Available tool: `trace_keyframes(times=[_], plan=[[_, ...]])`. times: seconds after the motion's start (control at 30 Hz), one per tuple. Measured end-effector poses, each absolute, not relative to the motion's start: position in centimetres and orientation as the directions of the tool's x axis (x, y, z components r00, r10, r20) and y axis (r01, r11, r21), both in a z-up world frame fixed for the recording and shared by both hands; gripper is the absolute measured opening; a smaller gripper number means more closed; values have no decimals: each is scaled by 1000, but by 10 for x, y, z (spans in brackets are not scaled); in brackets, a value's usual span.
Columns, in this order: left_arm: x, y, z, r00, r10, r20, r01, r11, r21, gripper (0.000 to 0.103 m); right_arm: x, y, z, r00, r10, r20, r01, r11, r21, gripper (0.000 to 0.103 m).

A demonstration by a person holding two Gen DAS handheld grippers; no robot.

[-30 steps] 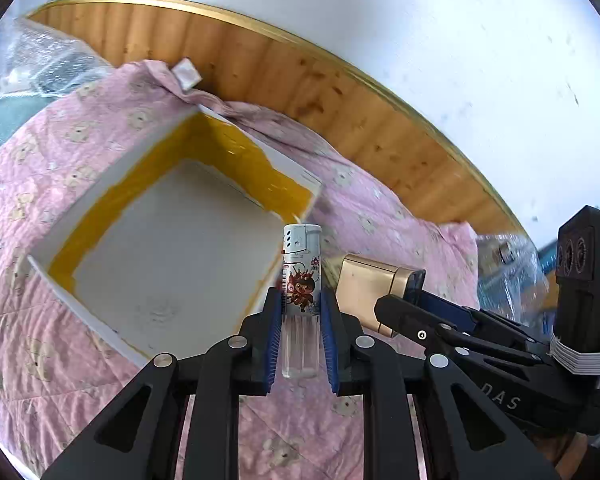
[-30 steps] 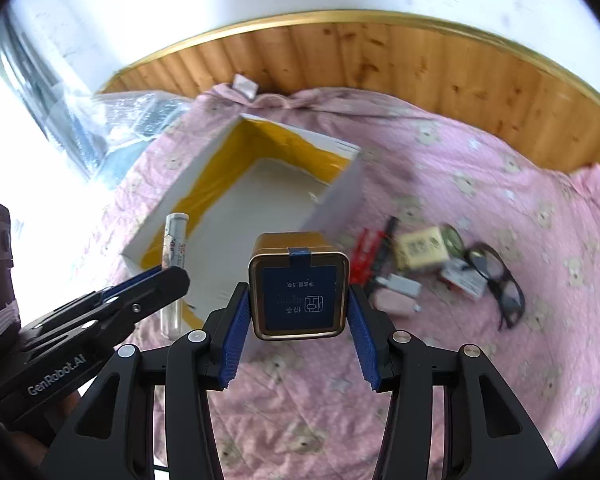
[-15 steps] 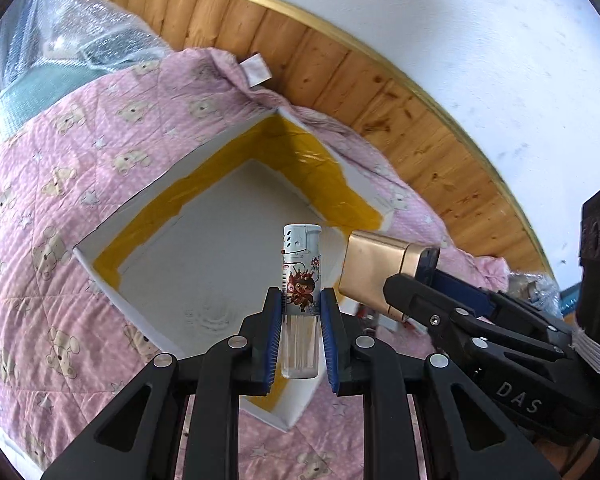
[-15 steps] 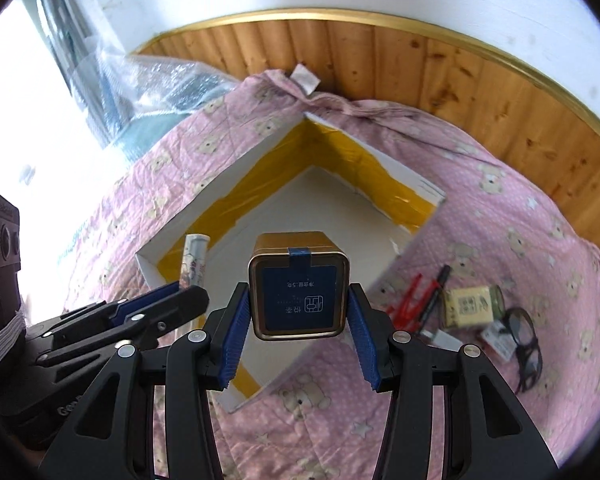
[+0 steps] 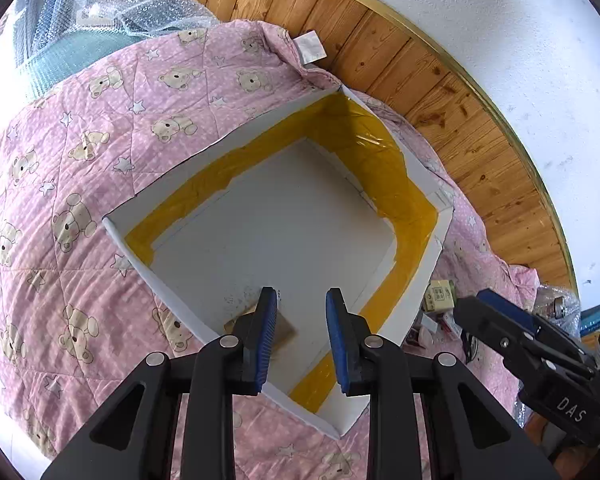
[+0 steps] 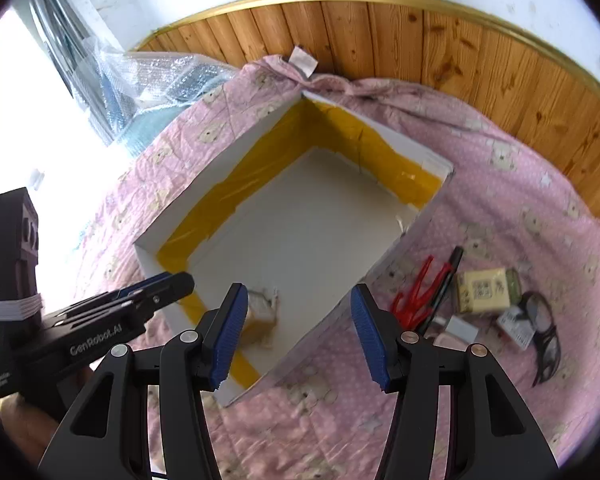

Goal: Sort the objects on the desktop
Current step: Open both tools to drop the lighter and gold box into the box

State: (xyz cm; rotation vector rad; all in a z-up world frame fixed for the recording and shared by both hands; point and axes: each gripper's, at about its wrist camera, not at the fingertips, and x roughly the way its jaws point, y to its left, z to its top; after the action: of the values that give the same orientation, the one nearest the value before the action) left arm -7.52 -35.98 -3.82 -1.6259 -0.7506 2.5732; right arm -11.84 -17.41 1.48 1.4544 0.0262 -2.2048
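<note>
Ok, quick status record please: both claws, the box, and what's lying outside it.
left claw: open, empty, above box
right claw: open, empty, above box
box: white, yellow tape on inner walls; blurred gold item in near corner
outside box, on quilt: red tool, pen, yellow pack, glasses

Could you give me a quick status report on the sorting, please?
Both grippers, left and right, open and empty over the box. Gold tin lying inside. Glasses and scissors outside. Nothing in the way.
</note>
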Motion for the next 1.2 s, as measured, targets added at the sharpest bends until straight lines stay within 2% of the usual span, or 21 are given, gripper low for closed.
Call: trace_keyframes(times=[0.4, 1.2], plan=[[-62, -371, -27, -469, 244, -848, 274, -873, -403, 27, -94, -201, 21, -259, -431, -864, 502, -825, 261, 57], [-49, -319, -9, -434, 283, -855, 164, -909, -383, 27, -80, -161, 30, -301, -428, -852, 427, -859, 281, 57]])
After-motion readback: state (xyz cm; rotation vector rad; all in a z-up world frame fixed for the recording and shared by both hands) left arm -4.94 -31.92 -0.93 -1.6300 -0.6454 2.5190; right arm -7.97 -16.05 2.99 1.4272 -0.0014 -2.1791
